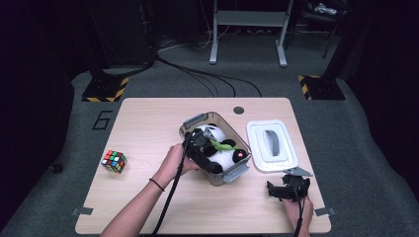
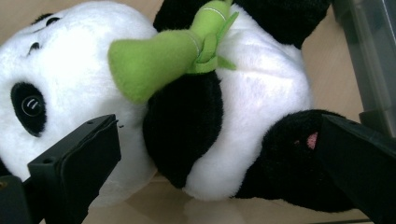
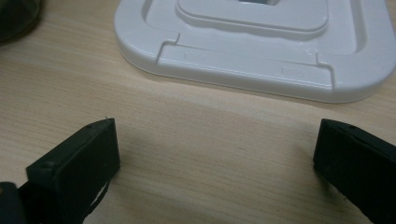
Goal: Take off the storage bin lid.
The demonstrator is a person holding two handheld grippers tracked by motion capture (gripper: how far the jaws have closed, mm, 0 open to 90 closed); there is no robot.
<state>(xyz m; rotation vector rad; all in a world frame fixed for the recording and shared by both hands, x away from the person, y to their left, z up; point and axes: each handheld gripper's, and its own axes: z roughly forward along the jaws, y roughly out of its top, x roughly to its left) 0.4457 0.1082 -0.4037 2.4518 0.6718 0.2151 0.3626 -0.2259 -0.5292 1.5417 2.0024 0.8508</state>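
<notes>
While left tongs (image 2: 217,154) gape astride the panda (image 2: 243,116), close on its belly. Keep right tongs (image 3: 215,154), released, short of the lid (image 3: 261,51).

Room dark, light pooled on pale wood counter (image 1: 148,123). Grey carpet floor (image 1: 365,148) all round. Grey metal desk frame (image 1: 247,29) at 12 o'clock. Black stand bases with yellow-black hazard tape at 10 o'clock (image 1: 104,89) and 2 o'clock (image 1: 321,86). Black cables (image 1: 207,79) trail across floor. Number 6 (image 1: 102,120) marked on floor at 9 o'clock.
</notes>
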